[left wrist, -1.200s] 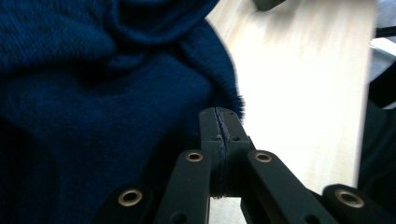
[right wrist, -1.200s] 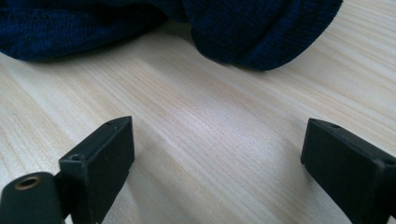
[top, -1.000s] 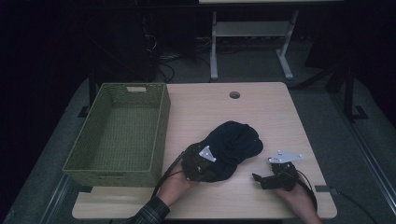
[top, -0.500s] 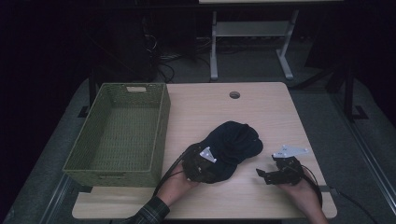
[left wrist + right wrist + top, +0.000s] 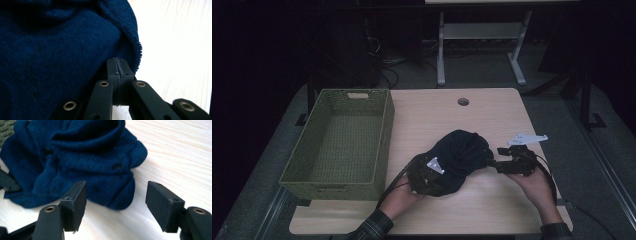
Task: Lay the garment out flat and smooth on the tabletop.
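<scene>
ok so the dark blue sweater (image 5: 459,159) is bunched up on the table (image 5: 432,115), front half, a bit right of centre, and the green basket (image 5: 339,175) sits at its 9 o'clock, well apart and nothing in it yet

your left gripper (image 5: 428,176) is at the sweater's 7 o'clock. In the left gripper view the jaws are pressed fully together right at the knit's hem, with fabric bulging round them, so looks like it's pinching the edge but prob only a thin bit

right gripper (image 5: 493,165) is at the sweater's 3 o'clock. Its jaws stand apart w/ nothing between them, and they've just been closing some. In the right gripper view the sweater's edge (image 5: 117,200) lies just ahead of the pads (image 5: 75,205), not between them

what could go wrong imo:
- if you close the right now you grab air, or one loose fold that slips out
- lift on the left pinch alone and that thin hem bite could pull free, or the whole lump unrolls and drags
- sweater's floppy, so a trailing bit could catch the basket rim on the way over

get the right pads properly over the fabric first
</scene>
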A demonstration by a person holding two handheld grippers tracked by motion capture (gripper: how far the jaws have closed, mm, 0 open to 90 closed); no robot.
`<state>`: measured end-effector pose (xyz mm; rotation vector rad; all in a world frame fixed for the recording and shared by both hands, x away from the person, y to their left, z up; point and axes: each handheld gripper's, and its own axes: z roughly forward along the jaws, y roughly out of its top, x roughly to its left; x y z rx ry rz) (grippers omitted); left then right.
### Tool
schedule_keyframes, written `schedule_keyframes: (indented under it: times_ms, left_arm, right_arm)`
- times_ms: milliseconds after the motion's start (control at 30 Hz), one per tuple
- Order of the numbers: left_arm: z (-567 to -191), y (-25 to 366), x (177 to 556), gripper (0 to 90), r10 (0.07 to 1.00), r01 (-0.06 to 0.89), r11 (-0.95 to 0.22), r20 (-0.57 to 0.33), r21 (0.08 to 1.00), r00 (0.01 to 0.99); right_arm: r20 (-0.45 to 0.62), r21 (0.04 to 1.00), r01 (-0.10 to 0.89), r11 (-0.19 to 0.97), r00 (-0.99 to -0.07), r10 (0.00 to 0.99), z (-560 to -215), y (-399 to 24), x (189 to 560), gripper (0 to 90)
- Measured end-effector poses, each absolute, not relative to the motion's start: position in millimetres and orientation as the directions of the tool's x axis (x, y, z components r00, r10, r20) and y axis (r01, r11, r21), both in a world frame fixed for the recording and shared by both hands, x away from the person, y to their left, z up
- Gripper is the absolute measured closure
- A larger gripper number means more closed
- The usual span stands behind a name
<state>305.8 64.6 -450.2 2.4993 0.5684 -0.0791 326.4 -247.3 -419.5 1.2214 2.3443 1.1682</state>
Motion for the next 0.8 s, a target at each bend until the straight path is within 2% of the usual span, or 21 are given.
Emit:
schedule_keyframes:
  times_ms: [467,667,800]
  left_arm:
    - [-450.0,64.4,306.6,90.0,0.376,0.414,-0.752,-0.182,0.513,0.909]
    - [-449.8,63.9,306.4,90.0,0.372,0.408,-0.756,-0.177,0.512,0.911]
    - [-449.7,63.7,306.3,90.0,0.372,0.408,-0.756,-0.176,0.512,0.911]
  right_arm:
    - [0.246,0.722,0.629,0.288,-0.623,0.743,-438.3,-231.7,362.1,33.7]
    - [0.275,0.715,0.637,0.288,-0.635,0.722,-442.4,-229.9,362.5,51.1]
    - [0.263,0.723,0.624,0.296,-0.646,0.717,-441.1,-228.4,360.6,67.2]
